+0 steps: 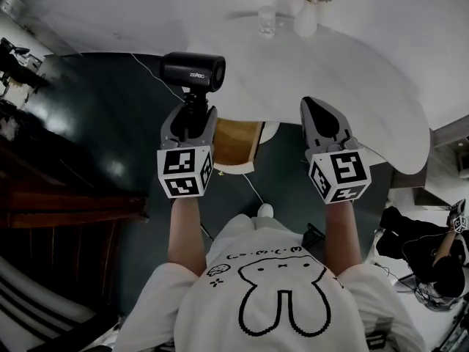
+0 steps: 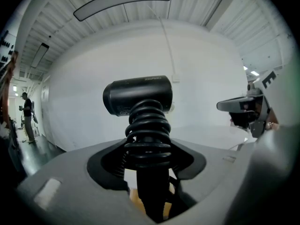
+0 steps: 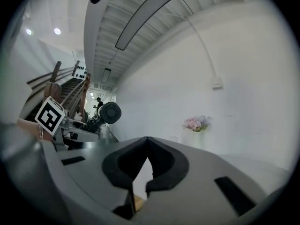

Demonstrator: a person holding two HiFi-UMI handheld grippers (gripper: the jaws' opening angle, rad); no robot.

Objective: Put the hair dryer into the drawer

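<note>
Person: a white shirt (image 1: 282, 299) with a rabbit drawn on it, both forearms stretched forward, one claw in each hand.
Left claw (image 1: 192, 117): its jaws stood fairly wide and were clamped on the black ribbed handle of the hair dryer (image 1: 193, 70).
Right claw (image 1: 314, 108): its jaws met at the tips with nothing between them, and it was level with the left one.
Hair dryer: it was held in the air over the dark floor, just short of the desk (image 1: 366, 64) and outside the drawer (image 1: 236, 144). The handle ran straight out from the claw. The barrel's long axis lay crosswise to the handle, with one round end facing the right claw's side.
Drawer: it stood open, wood-coloured inside, under the desk's near edge.
Desk: white with a rounded edge.
Far side: a glass (image 1: 267, 22) and a white vase (image 1: 306, 19) of pale flowers stood there.
</note>
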